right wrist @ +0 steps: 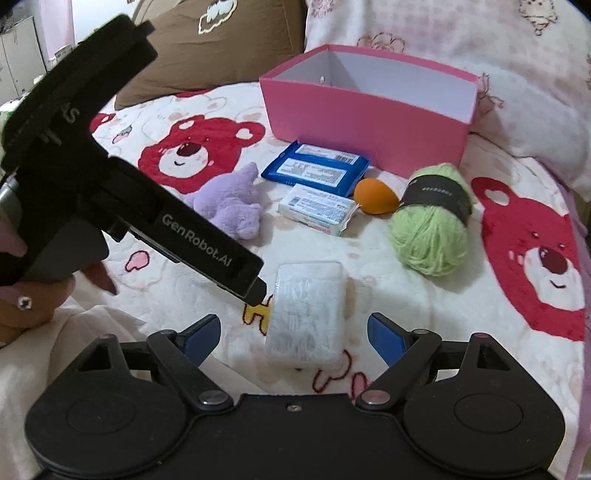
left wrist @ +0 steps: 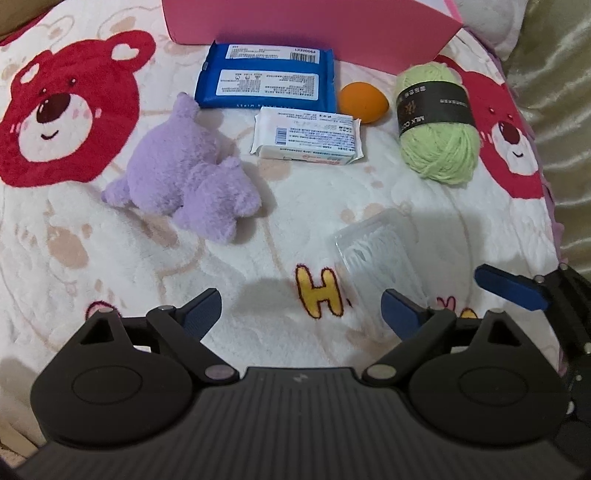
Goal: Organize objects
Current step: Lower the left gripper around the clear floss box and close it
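Note:
On the bear-print blanket lie a purple plush (left wrist: 184, 181) (right wrist: 232, 206), a blue wipes pack (left wrist: 267, 75) (right wrist: 316, 168), a white tissue pack (left wrist: 308, 136) (right wrist: 317, 208), an orange sponge egg (left wrist: 364, 101) (right wrist: 375, 201), a green yarn ball (left wrist: 436, 122) (right wrist: 430, 221) and a clear box of floss picks (left wrist: 380, 254) (right wrist: 306, 314). A pink open box (left wrist: 310, 26) (right wrist: 369, 122) stands behind them. My left gripper (left wrist: 301, 314) is open and empty, left of the floss box. My right gripper (right wrist: 293, 336) is open, with the floss box lying between its fingers.
The blanket (left wrist: 74, 258) covers a bed. A brown pillow (right wrist: 221, 48) and a pale floral pillow (right wrist: 480, 33) lie behind the pink box. The left gripper's black body (right wrist: 110, 192) crosses the left of the right wrist view.

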Tool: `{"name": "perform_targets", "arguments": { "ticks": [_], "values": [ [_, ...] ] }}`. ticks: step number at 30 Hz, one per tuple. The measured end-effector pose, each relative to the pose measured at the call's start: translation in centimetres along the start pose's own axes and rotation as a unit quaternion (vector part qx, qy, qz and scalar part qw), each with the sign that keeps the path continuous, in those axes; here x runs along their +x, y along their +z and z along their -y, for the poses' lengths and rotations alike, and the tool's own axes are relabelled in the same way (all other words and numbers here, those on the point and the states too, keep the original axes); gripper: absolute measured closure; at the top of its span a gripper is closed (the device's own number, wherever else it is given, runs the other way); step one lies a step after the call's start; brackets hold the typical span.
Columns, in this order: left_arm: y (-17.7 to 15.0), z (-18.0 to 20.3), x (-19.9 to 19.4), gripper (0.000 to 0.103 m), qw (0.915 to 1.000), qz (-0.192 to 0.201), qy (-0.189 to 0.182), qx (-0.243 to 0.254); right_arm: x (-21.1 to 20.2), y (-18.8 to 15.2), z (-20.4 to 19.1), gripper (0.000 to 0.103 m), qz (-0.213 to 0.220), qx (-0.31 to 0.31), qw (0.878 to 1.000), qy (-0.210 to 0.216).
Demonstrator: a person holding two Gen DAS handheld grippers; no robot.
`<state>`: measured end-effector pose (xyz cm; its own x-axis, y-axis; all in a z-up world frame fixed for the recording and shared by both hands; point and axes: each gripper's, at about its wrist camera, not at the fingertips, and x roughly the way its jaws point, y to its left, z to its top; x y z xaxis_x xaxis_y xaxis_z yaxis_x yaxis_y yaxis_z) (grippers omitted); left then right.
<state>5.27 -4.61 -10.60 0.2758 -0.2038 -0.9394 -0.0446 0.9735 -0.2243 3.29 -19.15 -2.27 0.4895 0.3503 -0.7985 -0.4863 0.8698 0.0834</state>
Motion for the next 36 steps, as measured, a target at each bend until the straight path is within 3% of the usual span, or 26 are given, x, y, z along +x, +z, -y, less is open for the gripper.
{"name": "perform_targets", "arguments": {
  "ticks": [6,11,20,22,25,29,36],
  "values": [
    [0.0,0.7,1.0,0.013,0.9996,0.009,-0.025,-0.003,1.9,0.0,0.3,0.015,-0.015,0.016,1.000,-0.002],
    [0.2,0.7,1.5,0.038,0.9989,0.016,-0.042,-0.010,2.0,-0.7,0.4,0.022,-0.017,0.020,1.000,-0.003],
    [0.2,1.6,2.2,0.063,0.9978,0.021,-0.063,0.003,3.2,-1.4,0.6,0.032,-0.050,0.034,0.998,0.001],
    [0.3,2.0,2.4,0.061,0.9989,0.014,-0.046,-0.003,3.5,-1.5,0.4,0.034,-0.056,0.034,0.998,-0.008],
    [0.5,2.5,2.7,0.063,0.9978,-0.006,-0.058,-0.031,4.5,-1.8,0.7,0.035,-0.072,0.066,0.995,-0.029],
    [0.4,3.4,2.9,0.063,0.9980,0.015,-0.061,-0.005,4.7,-2.1,0.6,0.037,-0.060,0.086,0.994,-0.037],
    [1.8,1.8,3.3,0.064,0.9944,0.007,-0.099,-0.037,4.2,-2.1,0.6,0.038,-0.030,0.086,0.995,-0.044]
  ]
}}
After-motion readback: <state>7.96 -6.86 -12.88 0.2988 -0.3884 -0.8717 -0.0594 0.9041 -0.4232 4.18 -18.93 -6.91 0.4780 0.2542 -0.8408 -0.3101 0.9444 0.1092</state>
